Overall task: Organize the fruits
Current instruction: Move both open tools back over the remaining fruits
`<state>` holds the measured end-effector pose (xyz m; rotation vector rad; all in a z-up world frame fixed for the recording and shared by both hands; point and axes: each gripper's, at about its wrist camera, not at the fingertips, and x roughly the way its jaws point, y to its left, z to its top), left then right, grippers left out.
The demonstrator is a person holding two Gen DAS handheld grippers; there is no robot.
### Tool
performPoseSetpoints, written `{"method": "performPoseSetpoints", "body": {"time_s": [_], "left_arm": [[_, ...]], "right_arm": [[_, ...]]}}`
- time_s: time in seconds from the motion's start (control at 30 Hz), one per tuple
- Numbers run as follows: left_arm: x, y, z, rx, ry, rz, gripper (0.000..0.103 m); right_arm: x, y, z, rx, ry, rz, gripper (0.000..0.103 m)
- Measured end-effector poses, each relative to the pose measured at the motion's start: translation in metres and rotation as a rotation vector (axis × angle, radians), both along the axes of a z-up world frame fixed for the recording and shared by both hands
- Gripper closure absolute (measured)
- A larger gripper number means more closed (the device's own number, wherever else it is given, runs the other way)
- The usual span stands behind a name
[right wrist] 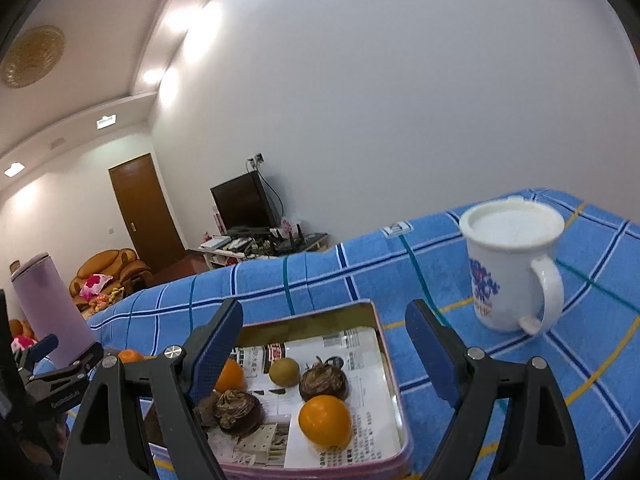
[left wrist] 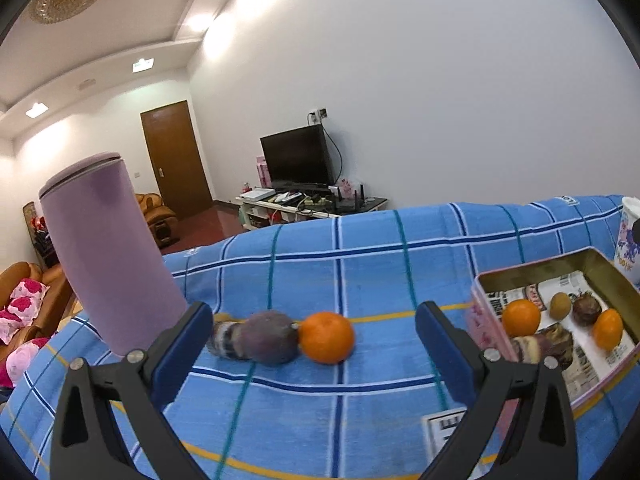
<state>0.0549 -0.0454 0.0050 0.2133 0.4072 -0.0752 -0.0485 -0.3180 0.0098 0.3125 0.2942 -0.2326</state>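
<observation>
At mid-frame, left gripper [left wrist: 314,340] gapes empty before an orange [left wrist: 326,337] and a blurred, perhaps purple, fruit [left wrist: 269,337]; right gripper [right wrist: 324,346] stands open over the tin [right wrist: 394,380].

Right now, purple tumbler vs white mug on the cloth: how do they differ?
The purple tumbler is tall, plain and handleless; the white mug is shorter, has a handle and a blue-purple print. The purple tumbler stands at the left end near the loose fruit, the white mug at the right beyond the tin. Both stand upright with lids on.

Orange [left wrist: 326,337] left of tin [left wrist: 484,322], mug [right wrist: 512,268] behind tin
</observation>
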Motion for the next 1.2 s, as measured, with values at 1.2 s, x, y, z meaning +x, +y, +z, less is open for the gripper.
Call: {"method": "performPoseSetpoints", "body": {"time_s": [1.2], "left_arm": [[0.071,0.158,-0.019,-0.081,0.167,0.433,0.0]], "right_arm": [[0.096,0.202,-0.014,-0.081,0.184,0.363,0.019]]}}
